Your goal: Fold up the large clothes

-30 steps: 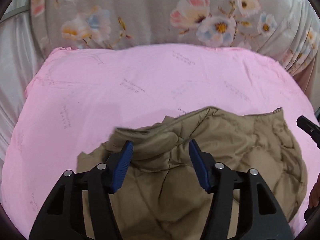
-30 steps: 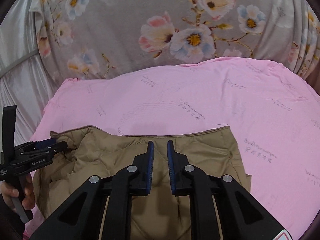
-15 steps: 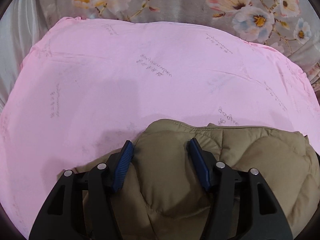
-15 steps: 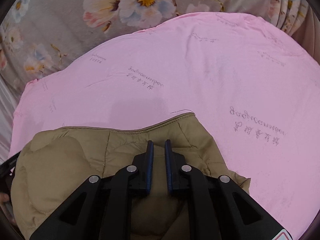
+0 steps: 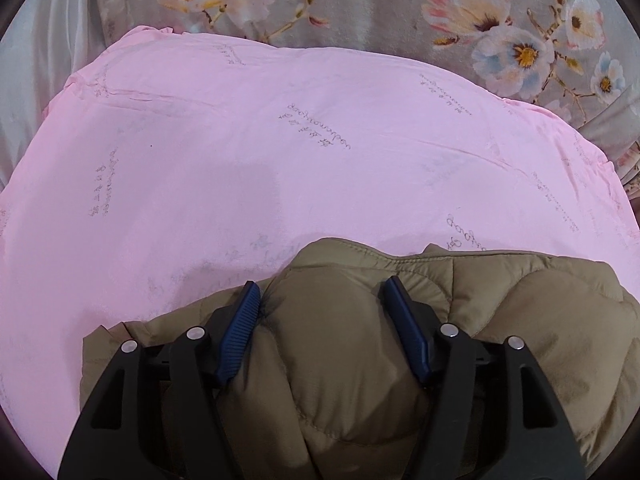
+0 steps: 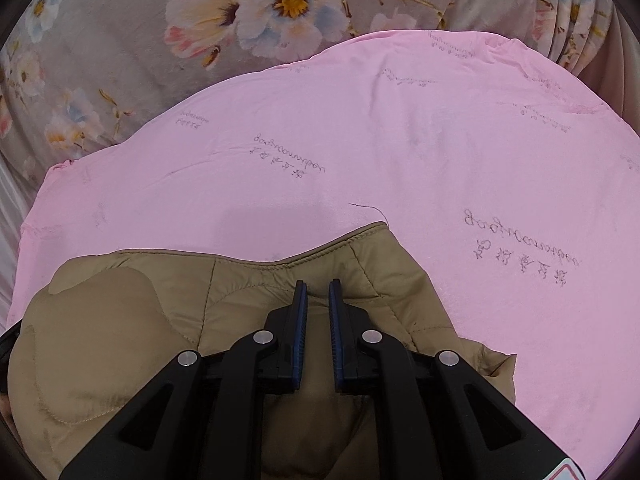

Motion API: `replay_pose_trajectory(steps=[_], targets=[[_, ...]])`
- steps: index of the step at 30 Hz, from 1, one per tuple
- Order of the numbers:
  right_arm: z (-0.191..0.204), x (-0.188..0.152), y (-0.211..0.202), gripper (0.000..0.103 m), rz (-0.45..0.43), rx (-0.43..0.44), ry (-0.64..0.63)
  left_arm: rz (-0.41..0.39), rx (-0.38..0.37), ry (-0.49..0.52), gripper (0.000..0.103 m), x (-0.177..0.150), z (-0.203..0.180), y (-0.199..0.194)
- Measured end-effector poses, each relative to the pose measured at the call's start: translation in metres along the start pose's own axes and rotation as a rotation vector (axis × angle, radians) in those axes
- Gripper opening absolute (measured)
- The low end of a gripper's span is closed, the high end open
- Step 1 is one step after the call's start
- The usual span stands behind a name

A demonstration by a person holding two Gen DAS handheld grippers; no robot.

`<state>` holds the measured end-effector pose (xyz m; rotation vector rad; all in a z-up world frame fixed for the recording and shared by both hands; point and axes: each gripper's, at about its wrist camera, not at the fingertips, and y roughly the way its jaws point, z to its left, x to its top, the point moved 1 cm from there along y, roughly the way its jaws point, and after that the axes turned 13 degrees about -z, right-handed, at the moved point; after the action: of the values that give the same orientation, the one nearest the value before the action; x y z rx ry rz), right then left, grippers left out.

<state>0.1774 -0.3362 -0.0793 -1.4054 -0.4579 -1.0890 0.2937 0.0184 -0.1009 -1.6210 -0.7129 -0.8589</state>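
Jaws on the left gripper (image 5: 322, 300) stand wide apart, a puffed bulge of the tan quilted jacket (image 5: 352, 344) swelling up between the blue pads without being pinched, much as half a second ago. On the right gripper (image 6: 318, 300) the jaws are nearly together, with only a narrow slot between them; jacket fabric lies under and between the fingers, though whether a fold is truly clamped there I cannot tell. Compared with a second ago, the jacket now fills more of the lower part of both views and its stitched edge sits closer to the fingertips. It lies bunched on the pink sheet (image 6: 460, 152), near the bottom of each view, with the floral fabric (image 6: 160, 20) beyond the sheet's far edge.
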Motion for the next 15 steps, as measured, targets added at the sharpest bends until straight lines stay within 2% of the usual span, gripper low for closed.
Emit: replay_pose_trajectory(steps=[7, 9, 10, 13, 15], targets=[[0.001, 0.003, -0.001, 0.01, 0.004, 0.003, -0.006, 0.006, 0.017, 0.008, 0.063, 0.001, -0.001, -0.002], [0.006, 0.007, -0.011, 0.013, 0.006, -0.043, -0.041, 0.02, 0.05, 0.002, 0.063, 0.006, 0.001, -0.01], [0.012, 0.01, -0.021, 0.019, -0.013, -0.05, -0.057, 0.025, 0.055, -0.017, 0.061, 0.009, 0.002, -0.017], [0.038, 0.022, -0.055, 0.019, -0.078, 0.018, -0.052, 0.0, -0.01, -0.103, 0.061, 0.021, -0.003, -0.055], [0.064, 0.026, -0.071, 0.019, -0.095, 0.072, -0.07, -0.034, -0.032, -0.077, 0.061, 0.03, -0.02, -0.076]])
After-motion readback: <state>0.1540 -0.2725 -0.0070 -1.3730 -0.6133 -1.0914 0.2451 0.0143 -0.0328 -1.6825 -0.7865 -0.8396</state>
